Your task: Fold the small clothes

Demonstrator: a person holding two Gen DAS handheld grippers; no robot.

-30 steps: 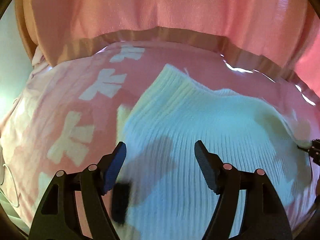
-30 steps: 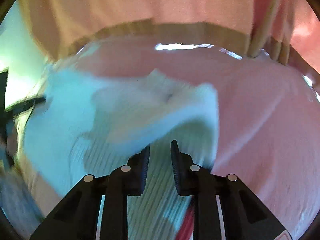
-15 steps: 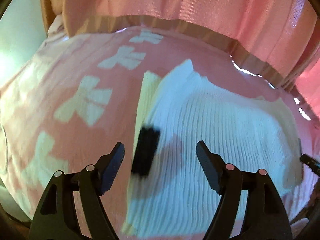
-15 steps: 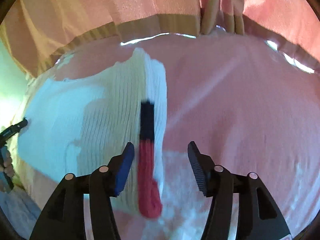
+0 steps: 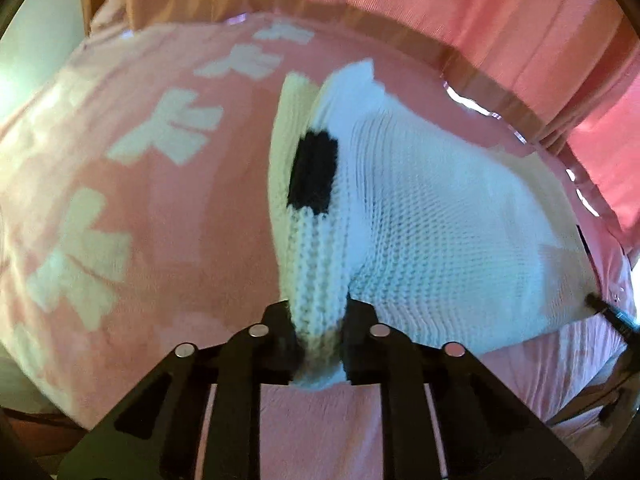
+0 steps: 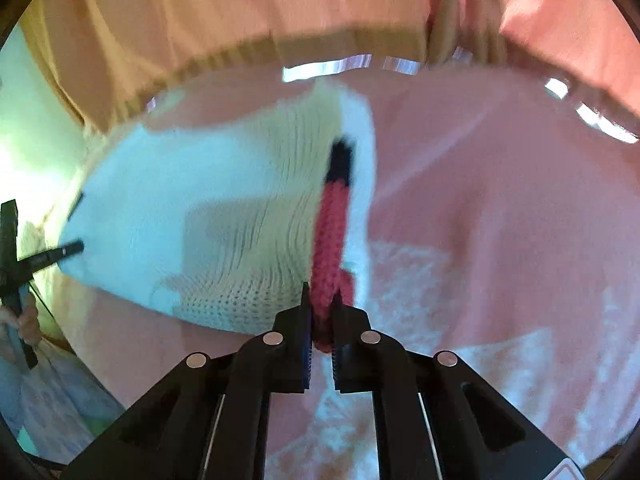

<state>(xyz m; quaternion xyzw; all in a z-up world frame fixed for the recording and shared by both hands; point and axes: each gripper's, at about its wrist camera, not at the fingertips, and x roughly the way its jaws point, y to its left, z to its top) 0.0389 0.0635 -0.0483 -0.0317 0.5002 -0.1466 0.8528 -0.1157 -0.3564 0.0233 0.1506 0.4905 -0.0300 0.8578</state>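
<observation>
A small white knitted garment (image 5: pixel 440 220) lies on a pink cover with pale bow shapes (image 5: pixel 140 208). Its ribbed edge carries a black patch (image 5: pixel 314 172). My left gripper (image 5: pixel 318 344) is shut on this ribbed edge at the garment's left side. In the right wrist view the same garment (image 6: pixel 224 208) lies to the left, with a red and black ribbed band (image 6: pixel 332 240) along its right edge. My right gripper (image 6: pixel 322 344) is shut on the red band. The other gripper's tip (image 6: pixel 60 252) shows at the garment's far left.
A pink curtain (image 5: pixel 400 12) hangs behind the surface, beyond a brownish rim (image 5: pixel 360 28). Bright gaps (image 6: pixel 328 68) show under the curtain. The person's hand (image 6: pixel 24 320) holds the other gripper at the far left of the right wrist view.
Both grippers were open half a second ago, above the garment's edges. Now each has come down and shut on its edge, the left on the white ribbing, the right on the red band.
</observation>
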